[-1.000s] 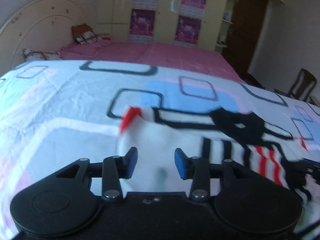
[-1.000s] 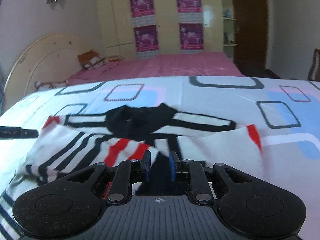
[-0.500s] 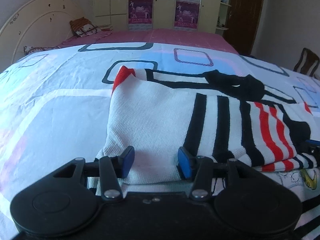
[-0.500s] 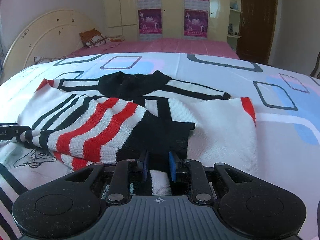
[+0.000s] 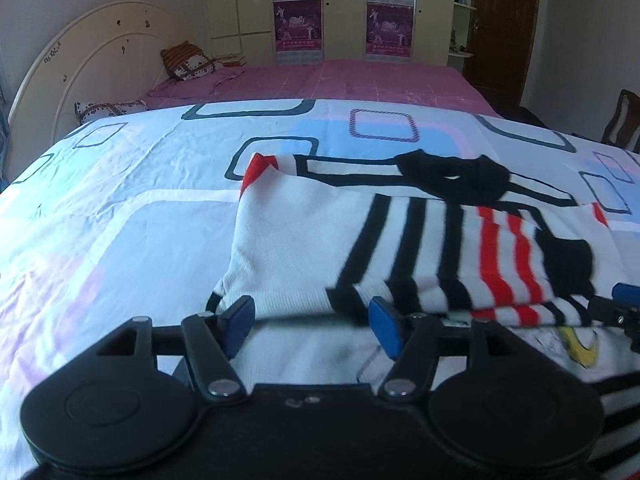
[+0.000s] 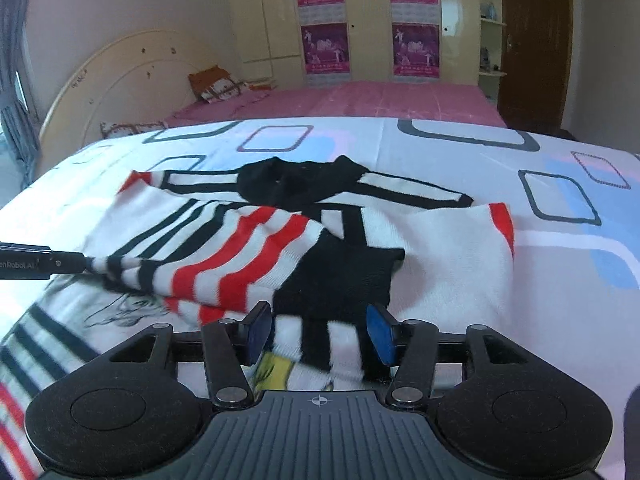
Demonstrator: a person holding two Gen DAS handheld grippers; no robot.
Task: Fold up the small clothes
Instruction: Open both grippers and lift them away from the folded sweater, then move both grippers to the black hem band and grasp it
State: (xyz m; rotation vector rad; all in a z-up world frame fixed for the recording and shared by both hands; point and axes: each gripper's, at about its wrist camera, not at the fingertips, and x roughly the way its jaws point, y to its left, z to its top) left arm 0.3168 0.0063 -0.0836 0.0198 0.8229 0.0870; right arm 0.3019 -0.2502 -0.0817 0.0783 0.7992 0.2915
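Observation:
A small white sweater with black and red stripes (image 5: 400,240) lies on the bed, its lower part folded up over the body; it also shows in the right wrist view (image 6: 280,248). Its black collar (image 6: 296,184) is at the far side. My left gripper (image 5: 310,324) is open, its blue pads just short of the folded edge. My right gripper (image 6: 318,330) is open over the black part of the fold. The right gripper's fingertips (image 5: 624,296) show at the right edge of the left wrist view. The left gripper's finger (image 6: 40,264) shows at the left edge of the right wrist view.
The sweater lies on a white sheet (image 5: 120,208) with blue and grey squares. Another printed garment (image 6: 100,312) lies under the fold. Beyond is a pink bedspread (image 5: 320,80), pillows (image 5: 188,64), a curved headboard (image 5: 80,72), a wardrobe, a brown door (image 6: 532,40) and a chair (image 5: 624,120).
Both grippers laid the folded-up part down on the sweater. The right gripper, shut on the cloth before, has opened; the left has opened wider and drawn back.

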